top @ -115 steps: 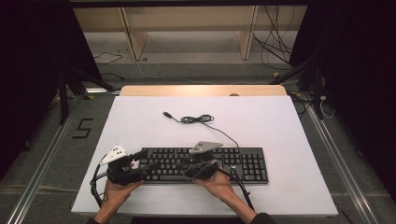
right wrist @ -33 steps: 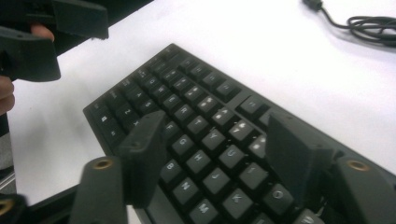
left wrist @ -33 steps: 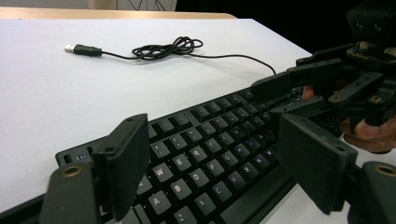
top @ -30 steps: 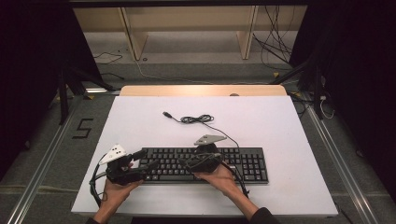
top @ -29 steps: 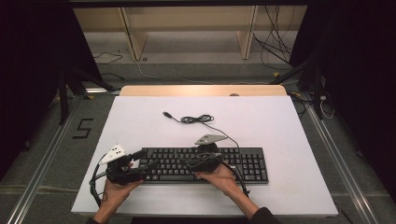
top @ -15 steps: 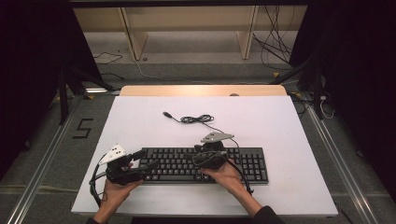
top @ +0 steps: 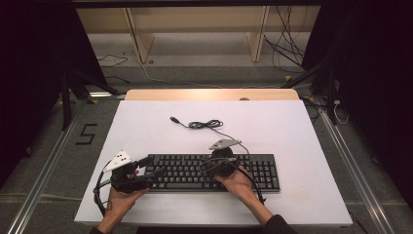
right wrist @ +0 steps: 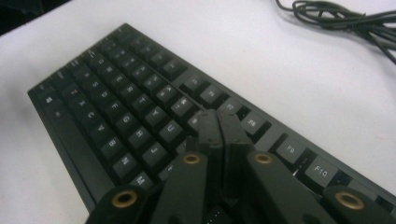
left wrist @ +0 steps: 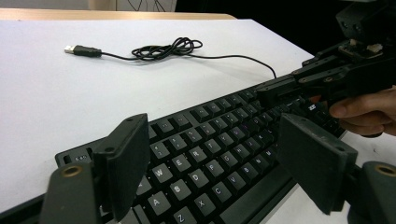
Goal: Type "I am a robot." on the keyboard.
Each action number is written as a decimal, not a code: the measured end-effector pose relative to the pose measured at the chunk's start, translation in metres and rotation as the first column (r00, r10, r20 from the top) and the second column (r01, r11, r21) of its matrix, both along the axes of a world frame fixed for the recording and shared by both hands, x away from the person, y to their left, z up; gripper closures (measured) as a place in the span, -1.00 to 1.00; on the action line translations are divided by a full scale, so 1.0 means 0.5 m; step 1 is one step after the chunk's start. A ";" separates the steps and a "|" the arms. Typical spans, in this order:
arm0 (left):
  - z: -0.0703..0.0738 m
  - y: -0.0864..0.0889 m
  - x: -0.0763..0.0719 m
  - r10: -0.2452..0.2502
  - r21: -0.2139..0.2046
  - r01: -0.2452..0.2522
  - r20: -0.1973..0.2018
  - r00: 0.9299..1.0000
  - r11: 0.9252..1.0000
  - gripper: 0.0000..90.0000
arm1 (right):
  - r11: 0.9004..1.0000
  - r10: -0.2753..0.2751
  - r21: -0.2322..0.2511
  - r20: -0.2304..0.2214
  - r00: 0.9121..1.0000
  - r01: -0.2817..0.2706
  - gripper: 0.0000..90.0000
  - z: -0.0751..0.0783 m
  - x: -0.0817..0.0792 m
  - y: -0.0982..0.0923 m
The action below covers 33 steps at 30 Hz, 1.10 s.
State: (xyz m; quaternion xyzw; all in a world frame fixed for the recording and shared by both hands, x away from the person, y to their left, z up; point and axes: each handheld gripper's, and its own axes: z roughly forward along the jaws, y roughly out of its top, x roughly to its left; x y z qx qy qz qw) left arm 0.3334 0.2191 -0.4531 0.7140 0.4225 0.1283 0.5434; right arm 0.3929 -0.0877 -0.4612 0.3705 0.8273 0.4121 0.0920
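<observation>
Spreading across most of the high view, the white rectangular table top (top: 292, 141) carries a long black plastic computer keyboard (top: 258, 168) near the person's edge, its long axis running left to right across the table. From the keyboard's far edge a thin black cable (top: 207, 125) trails away in a loose coil toward the middle of the table, ending in a small USB plug (left wrist: 74, 49).

The right gripper (top: 213, 165) hangs over the middle of the upper key rows, pointing toward the keyboard's left end. Its jaws have just been closing and now stand pressed together with nothing between them, their joined tip just above, or perhaps touching, a key near the number row; contact is hard to judge.

The left gripper (top: 152, 171) sits at the keyboard's left end, jaws wide apart, with the end of the keyboard in the gap but neither pad pressing on it. Any key press looks to fall to the right gripper, which is the nearer to the keys.
</observation>
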 end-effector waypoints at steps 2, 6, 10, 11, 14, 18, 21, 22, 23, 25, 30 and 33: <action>0.000 0.000 0.000 0.000 0.000 0.000 0.000 1.000 1.000 -0.44 | 1.000 -0.001 -0.010 -0.007 1.000 0.001 1.00 -0.004 0.001 0.002; 0.000 0.000 0.000 0.000 0.001 0.000 0.000 1.000 1.000 -0.44 | 1.000 0.002 -0.030 -0.016 1.000 -0.002 1.00 -0.011 0.003 0.006; 0.000 0.000 0.000 -0.001 0.001 0.001 0.001 1.000 1.000 -0.44 | 0.999 0.007 -0.050 -0.021 1.000 -0.008 1.00 -0.018 0.004 0.010; 0.000 0.000 0.000 -0.001 0.001 0.001 0.001 1.000 1.000 -0.44 | 0.999 0.006 -0.052 -0.023 1.000 -0.007 1.00 -0.020 0.004 0.011; 0.000 0.000 0.000 -0.003 0.004 0.003 0.001 1.000 1.000 -0.44 | 0.998 0.006 -0.066 -0.031 1.000 -0.008 1.00 -0.025 0.004 0.013; 0.000 0.000 0.000 -0.003 0.004 0.003 0.001 1.000 1.000 -0.44 | 0.996 0.009 -0.086 -0.029 1.000 -0.012 1.00 -0.028 0.004 0.016; 0.000 -0.001 0.000 -0.003 0.004 0.003 0.001 1.000 1.000 -0.44 | 0.995 0.009 -0.095 -0.006 1.000 -0.010 1.00 -0.032 -0.001 0.018; 0.000 -0.001 0.000 -0.003 0.004 0.003 0.001 1.000 1.000 -0.44 | 0.995 0.010 -0.099 -0.005 1.000 -0.010 1.00 -0.032 -0.001 0.018; 0.000 -0.001 0.000 -0.003 0.004 0.003 0.001 1.000 1.000 -0.44 | 0.995 0.007 -0.095 -0.010 1.000 -0.008 1.00 -0.032 -0.001 0.018; 0.000 -0.001 0.000 -0.003 0.004 0.003 0.001 1.000 1.000 -0.44 | 0.996 0.006 -0.092 -0.011 1.000 -0.007 1.00 -0.032 -0.001 0.018; 0.000 0.000 0.000 -0.001 0.002 0.001 0.001 1.000 1.000 -0.44 | 0.998 -0.005 -0.056 -0.021 1.000 0.004 1.00 -0.027 0.000 0.012; 0.000 0.001 0.000 0.000 0.001 0.000 0.002 1.000 1.000 -0.44 | 1.000 -0.014 -0.024 -0.007 1.000 0.014 0.93 -0.018 0.000 0.006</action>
